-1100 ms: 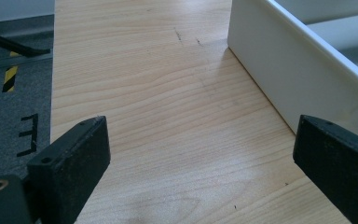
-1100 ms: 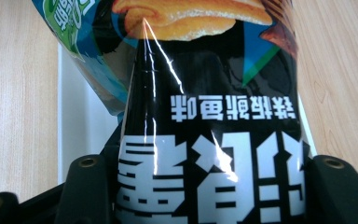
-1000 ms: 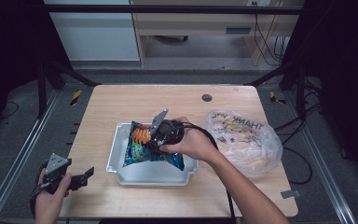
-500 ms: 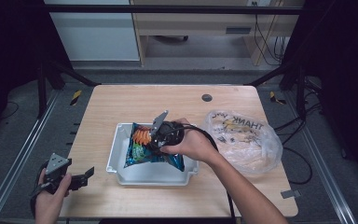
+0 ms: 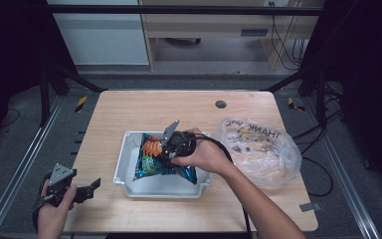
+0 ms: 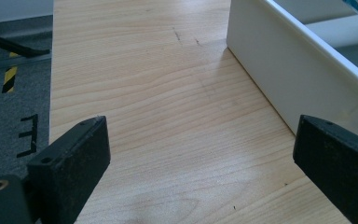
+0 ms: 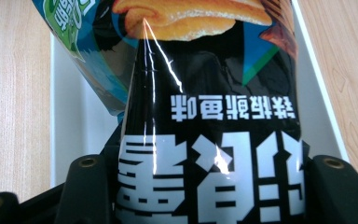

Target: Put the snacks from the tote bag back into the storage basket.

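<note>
Right hand-held gripper (image 5: 165, 147) clamps the snack bag (image 5: 155, 160) in the white bin (image 5: 171, 188) mid-frame, long axis running top-to-bottom; left hand-held gripper (image 5: 90, 188), lower left, spread apart over the counter (image 5: 144, 107).

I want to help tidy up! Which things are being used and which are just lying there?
In use:
snack bag
white tub
right gripper, closed on the bag

Lying about:
plastic bag
left gripper, open, holding nothing

Wooden table (image 5: 129, 114) — white bin (image 5: 124, 172), clear plastic bag (image 5: 263, 149) on it.
</note>
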`<state>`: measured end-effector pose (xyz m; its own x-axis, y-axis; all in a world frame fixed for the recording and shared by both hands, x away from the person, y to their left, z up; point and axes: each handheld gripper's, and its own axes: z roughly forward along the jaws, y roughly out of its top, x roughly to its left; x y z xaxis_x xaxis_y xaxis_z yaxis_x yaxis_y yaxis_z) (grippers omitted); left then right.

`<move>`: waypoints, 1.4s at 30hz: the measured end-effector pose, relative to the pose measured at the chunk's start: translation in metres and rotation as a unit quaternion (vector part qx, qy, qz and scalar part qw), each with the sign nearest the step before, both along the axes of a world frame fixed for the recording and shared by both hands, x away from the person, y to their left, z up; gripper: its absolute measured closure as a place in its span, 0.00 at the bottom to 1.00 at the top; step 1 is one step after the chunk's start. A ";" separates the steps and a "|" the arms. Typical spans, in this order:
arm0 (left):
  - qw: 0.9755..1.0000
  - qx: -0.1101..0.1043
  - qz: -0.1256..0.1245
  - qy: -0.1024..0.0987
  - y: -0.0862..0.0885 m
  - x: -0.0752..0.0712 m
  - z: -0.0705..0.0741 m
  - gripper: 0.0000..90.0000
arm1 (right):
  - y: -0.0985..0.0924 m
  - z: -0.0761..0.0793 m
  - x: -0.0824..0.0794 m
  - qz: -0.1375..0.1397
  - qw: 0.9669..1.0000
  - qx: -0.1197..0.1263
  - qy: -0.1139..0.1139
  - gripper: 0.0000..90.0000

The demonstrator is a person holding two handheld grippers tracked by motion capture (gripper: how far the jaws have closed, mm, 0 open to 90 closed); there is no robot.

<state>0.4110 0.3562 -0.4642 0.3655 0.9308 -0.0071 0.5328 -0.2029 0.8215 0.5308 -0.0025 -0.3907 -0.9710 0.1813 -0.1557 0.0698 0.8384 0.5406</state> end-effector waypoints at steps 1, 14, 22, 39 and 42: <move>1.000 0.000 0.000 0.000 0.000 0.000 0.000 0.04 | 0.000 -0.001 0.000 0.000 1.000 0.001 0.001 0.45; 1.000 0.000 -0.001 0.000 0.000 0.000 0.000 0.04 | 0.003 -0.008 -0.001 0.005 1.000 -0.005 0.007 0.45; 1.000 0.000 0.000 -0.001 0.000 0.000 0.000 0.04 | 0.005 -0.013 0.000 0.003 1.000 -0.010 0.012 0.45; 1.000 0.000 -0.002 0.000 -0.001 0.000 0.000 0.04 | 0.008 -0.020 0.002 0.006 1.000 -0.017 0.018 0.45; 1.000 0.000 -0.002 0.000 -0.001 0.000 0.000 0.04 | 0.009 -0.021 0.003 0.006 1.000 -0.019 0.018 0.45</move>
